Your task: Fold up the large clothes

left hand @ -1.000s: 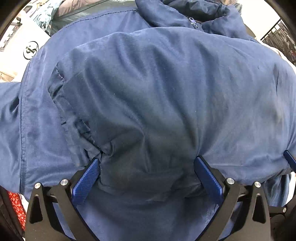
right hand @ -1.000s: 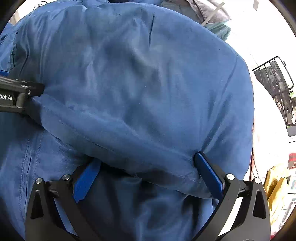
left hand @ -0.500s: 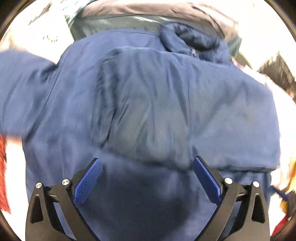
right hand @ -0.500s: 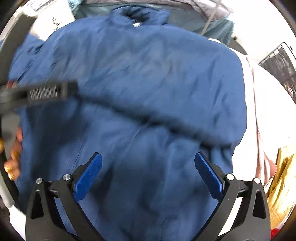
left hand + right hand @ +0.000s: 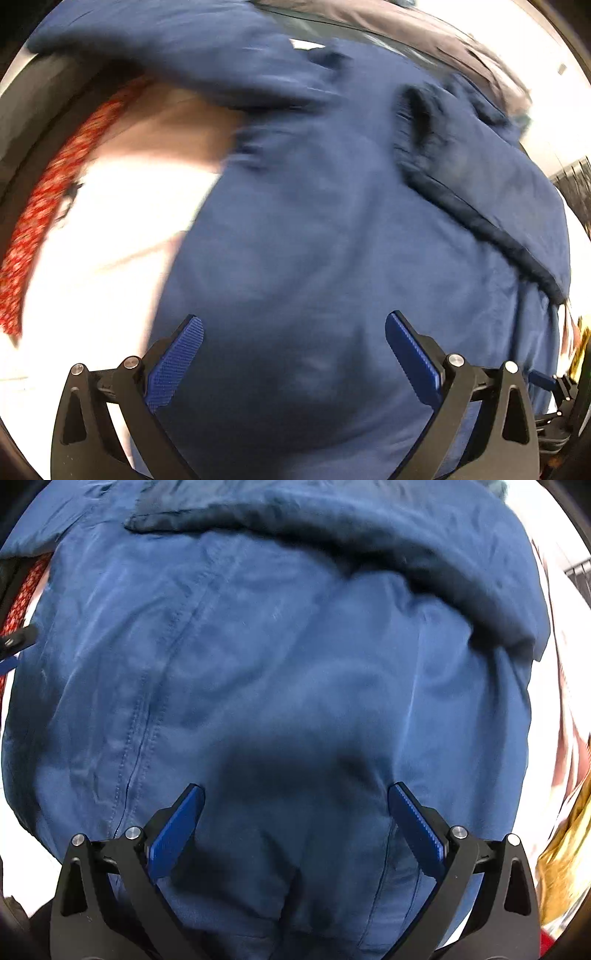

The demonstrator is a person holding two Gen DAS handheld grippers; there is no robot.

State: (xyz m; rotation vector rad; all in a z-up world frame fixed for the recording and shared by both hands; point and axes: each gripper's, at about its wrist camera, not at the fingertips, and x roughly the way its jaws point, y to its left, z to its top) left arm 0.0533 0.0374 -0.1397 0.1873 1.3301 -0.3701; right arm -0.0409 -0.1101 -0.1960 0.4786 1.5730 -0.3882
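So both of your grippers are off the fabric now. A second ago each one had its blue pads pushed into the edge of that folded flap; half a second ago they'd already pulled back, and now the left gripper point(image 5: 293, 354) sits wide open above the blue jacket point(image 5: 332, 240) with nothing between the pads, just flat cloth underneath. Same story for the right gripper point(image 5: 295, 827): jaws spread wide, nothing grasped, its shadow falling on the jacket point(image 5: 277, 664) right in front of it.

The jacket itself is spread out on the white surface point(image 5: 110, 240), filling most of both views. The folded-over flap point(image 5: 498, 206) you were holding earlier now lies across the upper right of the left wrist view, with its dark edge running diagonally down toward the right. In the right wrist view that same fold point(image 5: 424, 554) runs along the top and curls down the right side.

Your left camera has swung left compared to before: a lot more of the white surface shows now, plus a red patterned cloth point(image 5: 48, 206) along the left rim and the jacket's sleeve point(image 5: 166, 55) stretched across the top left. That frame is pretty motion-blurred, so I can't swear the sleeve is lying flat or lifted. A bit of yellow fabric point(image 5: 561, 867) pokes in at the right edge of the right view, beside the jacket's hem.
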